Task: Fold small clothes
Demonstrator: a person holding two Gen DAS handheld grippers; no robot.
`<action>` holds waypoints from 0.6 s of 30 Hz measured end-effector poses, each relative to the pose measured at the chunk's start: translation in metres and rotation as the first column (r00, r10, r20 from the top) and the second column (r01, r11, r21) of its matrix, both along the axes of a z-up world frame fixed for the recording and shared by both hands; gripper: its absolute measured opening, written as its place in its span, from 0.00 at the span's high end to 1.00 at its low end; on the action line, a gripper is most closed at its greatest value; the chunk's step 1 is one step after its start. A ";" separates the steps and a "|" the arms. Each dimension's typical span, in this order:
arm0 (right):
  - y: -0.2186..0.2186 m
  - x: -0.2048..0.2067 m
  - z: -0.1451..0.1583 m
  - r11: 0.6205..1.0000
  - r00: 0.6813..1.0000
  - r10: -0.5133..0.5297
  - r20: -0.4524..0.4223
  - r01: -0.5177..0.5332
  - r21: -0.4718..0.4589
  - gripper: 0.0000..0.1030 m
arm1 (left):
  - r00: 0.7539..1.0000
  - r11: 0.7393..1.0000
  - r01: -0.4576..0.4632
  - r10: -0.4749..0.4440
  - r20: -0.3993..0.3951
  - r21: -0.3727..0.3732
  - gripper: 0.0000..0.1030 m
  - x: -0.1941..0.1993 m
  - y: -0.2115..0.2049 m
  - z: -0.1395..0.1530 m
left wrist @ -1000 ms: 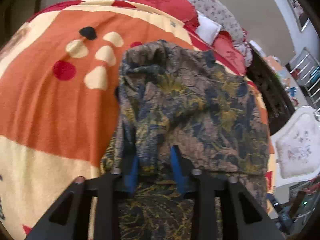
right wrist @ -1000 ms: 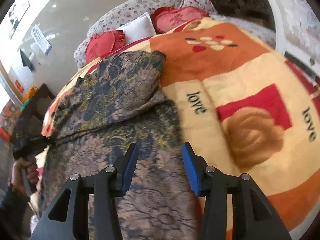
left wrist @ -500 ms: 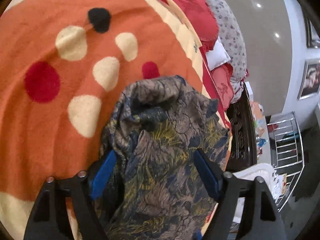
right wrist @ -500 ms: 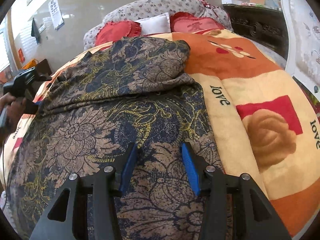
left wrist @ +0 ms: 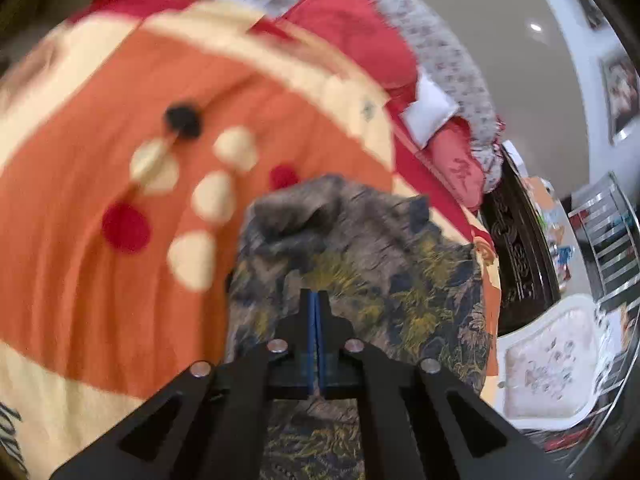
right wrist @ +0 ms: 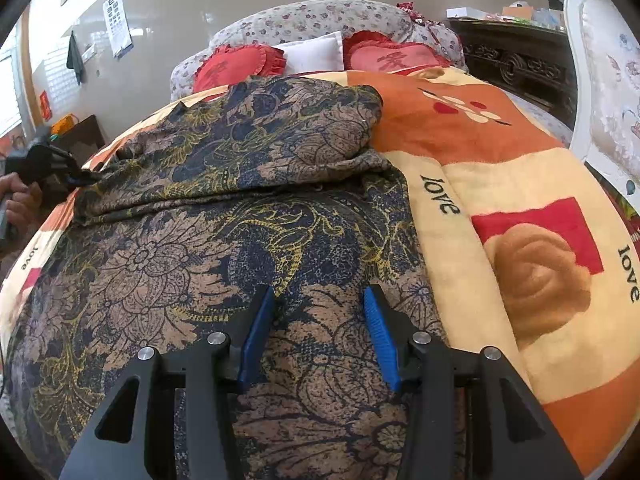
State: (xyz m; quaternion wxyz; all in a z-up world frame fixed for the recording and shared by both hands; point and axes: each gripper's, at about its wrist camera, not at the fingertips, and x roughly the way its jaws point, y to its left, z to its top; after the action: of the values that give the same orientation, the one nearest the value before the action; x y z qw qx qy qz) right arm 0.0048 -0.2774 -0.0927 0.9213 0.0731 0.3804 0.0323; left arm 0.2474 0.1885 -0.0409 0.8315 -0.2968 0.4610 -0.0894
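Heart-shaped red cushions (right wrist: 240, 66) lining the headboard, fleece blanket (right wrist: 500, 184) lying underneath, left gripper (left wrist: 316, 300) pressing closed with no cloth visibly caught, right gripper (right wrist: 316, 300) hovering half-open over floral woven garment (right wrist: 224, 216)

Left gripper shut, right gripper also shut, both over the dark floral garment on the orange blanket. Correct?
Not quite. The right gripper is open: the right wrist view shows its blue pads well apart above the floral garment. The left gripper is shut, over the same garment on the orange blanket.

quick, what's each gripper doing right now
Left gripper: shut, nothing visibly between its fingers.
Right gripper: open over the patterned garment, not gripping it.
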 end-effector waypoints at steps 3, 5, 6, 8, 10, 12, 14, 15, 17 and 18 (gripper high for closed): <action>-0.001 0.000 0.000 1.000 1.000 0.001 0.000 -0.001 -0.004 0.63 | 0.999 1.000 0.016 -0.017 0.034 0.020 1.00 0.006 -0.006 0.004; 0.000 0.000 0.000 1.000 1.000 0.001 0.001 -0.001 -0.004 0.63 | 1.000 0.997 0.000 -0.001 0.018 0.079 1.00 0.011 -0.009 0.000; 0.000 0.000 0.000 1.000 1.000 0.001 0.001 -0.001 -0.005 0.63 | 1.000 0.996 0.004 -0.005 0.009 0.086 1.00 0.014 -0.010 -0.003; 0.000 0.000 0.000 1.000 1.000 0.001 0.002 -0.001 -0.009 0.63 | 0.999 0.997 0.040 -0.039 -0.013 0.069 0.99 0.020 -0.011 -0.008; 0.001 0.000 0.000 1.000 1.000 0.002 0.004 -0.002 -0.013 0.63 | 0.996 0.992 0.090 -0.088 -0.028 0.084 0.95 0.026 -0.018 -0.012; 0.001 0.000 0.000 1.000 1.000 0.004 0.005 -0.004 -0.015 0.63 | 0.993 0.984 0.111 -0.105 -0.048 0.139 0.79 0.030 -0.023 -0.015; 0.000 0.000 -0.001 1.000 1.000 0.005 0.006 -0.005 -0.015 0.63 | 0.990 0.979 0.133 -0.123 -0.075 0.152 0.69 0.031 -0.025 -0.022; 0.000 0.000 -0.001 1.000 1.000 0.005 0.006 -0.005 -0.014 0.63 | 0.988 0.977 0.141 -0.129 -0.082 0.158 0.66 0.031 -0.026 -0.025; 0.001 0.000 -0.001 1.000 1.000 0.005 0.006 -0.004 -0.014 0.63 | 0.988 0.975 0.145 -0.135 -0.069 0.171 0.66 0.028 -0.026 -0.027; 0.000 0.000 -0.001 1.000 1.000 0.005 0.008 -0.005 -0.013 0.63 | 0.989 0.974 0.141 -0.133 -0.060 0.176 0.66 0.028 -0.025 -0.027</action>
State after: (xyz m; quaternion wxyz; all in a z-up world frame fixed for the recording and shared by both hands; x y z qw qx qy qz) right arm 0.0044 -0.2770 -0.0936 0.9232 0.0663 0.3772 0.0324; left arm 0.2751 0.1635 -0.0677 0.8355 -0.1902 0.5062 -0.0976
